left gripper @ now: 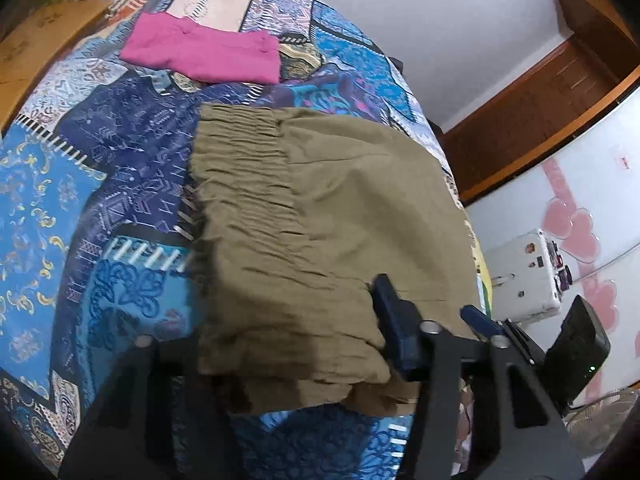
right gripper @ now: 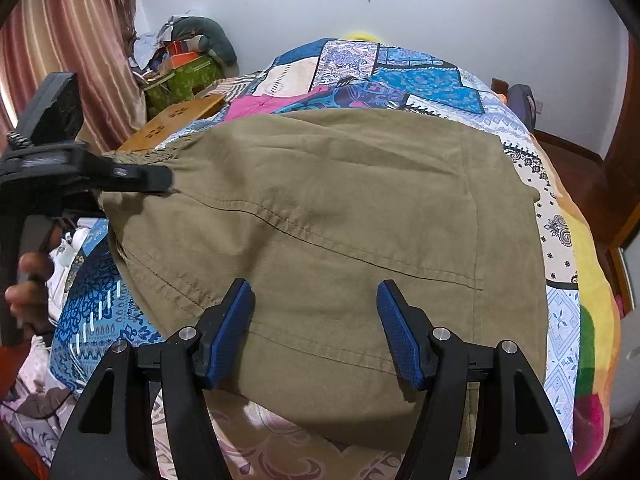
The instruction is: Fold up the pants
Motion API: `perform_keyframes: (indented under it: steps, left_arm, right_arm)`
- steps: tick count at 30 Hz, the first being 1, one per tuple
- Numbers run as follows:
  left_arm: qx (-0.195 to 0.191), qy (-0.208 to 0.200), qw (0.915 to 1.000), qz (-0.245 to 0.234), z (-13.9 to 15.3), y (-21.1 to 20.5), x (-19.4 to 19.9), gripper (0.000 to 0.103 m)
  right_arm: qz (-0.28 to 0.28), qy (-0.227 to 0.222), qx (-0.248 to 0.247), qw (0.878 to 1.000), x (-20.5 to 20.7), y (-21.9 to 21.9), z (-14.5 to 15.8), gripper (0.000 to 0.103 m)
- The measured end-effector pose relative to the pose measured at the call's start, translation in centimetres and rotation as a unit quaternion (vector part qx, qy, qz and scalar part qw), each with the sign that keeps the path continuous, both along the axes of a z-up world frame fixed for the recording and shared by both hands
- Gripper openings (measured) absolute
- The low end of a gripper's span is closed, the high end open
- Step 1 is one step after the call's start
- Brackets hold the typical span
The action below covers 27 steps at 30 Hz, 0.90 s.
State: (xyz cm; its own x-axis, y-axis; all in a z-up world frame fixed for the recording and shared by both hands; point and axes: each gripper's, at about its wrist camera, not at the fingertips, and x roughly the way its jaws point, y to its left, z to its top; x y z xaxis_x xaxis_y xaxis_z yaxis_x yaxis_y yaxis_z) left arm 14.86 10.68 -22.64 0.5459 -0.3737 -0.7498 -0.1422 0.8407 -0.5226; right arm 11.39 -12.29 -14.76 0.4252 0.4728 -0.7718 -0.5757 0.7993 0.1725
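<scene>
Khaki pants lie folded on the bed. Right hand-held gripper hovers open above them; left hand-held gripper, at nine o'clock, clamps their waistband.

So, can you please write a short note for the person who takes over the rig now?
Left hand-held gripper: at the waistband corner of the pants. Cloth lies between its jaws, but a firm grip is not clear.
Right hand-held gripper: open, over the near edge of the pants, holding nothing.
Pants: flat on the bed. A folded pink garment lies further back.
Done: pants spread out; how many folds they already have I cannot tell.
Left: probably secure both grips, then fold the pants over.
</scene>
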Motion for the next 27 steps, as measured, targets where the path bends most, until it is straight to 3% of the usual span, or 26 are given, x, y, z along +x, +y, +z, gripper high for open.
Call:
perform_keyframes:
  steps: [2, 6, 12, 15, 18, 20, 27]
  left_arm:
    - [0.016, -0.003, 0.9999, 0.0, 0.3, -0.1, -0.3, 0.043]
    - [0.11, -0.037, 0.9932, -0.004, 2.3, -1.8, -1.3, 0.038]
    - [0.227, -0.093, 0.9694, -0.009, 5.4, -3.9, -3.0, 0.037]
    - [0.251, -0.108, 0.962, -0.01, 6.4, -4.3, -3.6, 0.037]
    - [0.265, -0.12, 0.9566, -0.009, 7.2, -4.5, -4.1, 0.035]
    - [0.292, -0.125, 0.9482, -0.01, 7.6, -4.9, -4.3, 0.035]
    - [0.313, -0.145, 0.938, -0.029, 9.3, -6.8, -3.9, 0.035]
  right_arm:
    - [-0.001, 0.007, -0.003, 1.0, 0.1, 0.1, 0.1, 0.061]
    - [0.003, 0.026, -0.013, 1.0, 0.9, 0.3, 0.8, 0.061]
    - [0.002, -0.012, 0.006, 1.0, 1.7, 1.9, 3.2, 0.061]
    - [0.009, -0.005, 0.015, 1.0, 2.5, 4.0, 2.9, 0.061]
    - [0.027, 0.031, 0.012, 0.999, 2.9, 6.0, 1.3, 0.061]
    - [0.038, 0.044, 0.019, 0.998, 2.8, 6.5, 0.5, 0.061]
    - [0.014, 0.038, 0.041, 0.998, 2.4, 3.6, 1.3, 0.061]
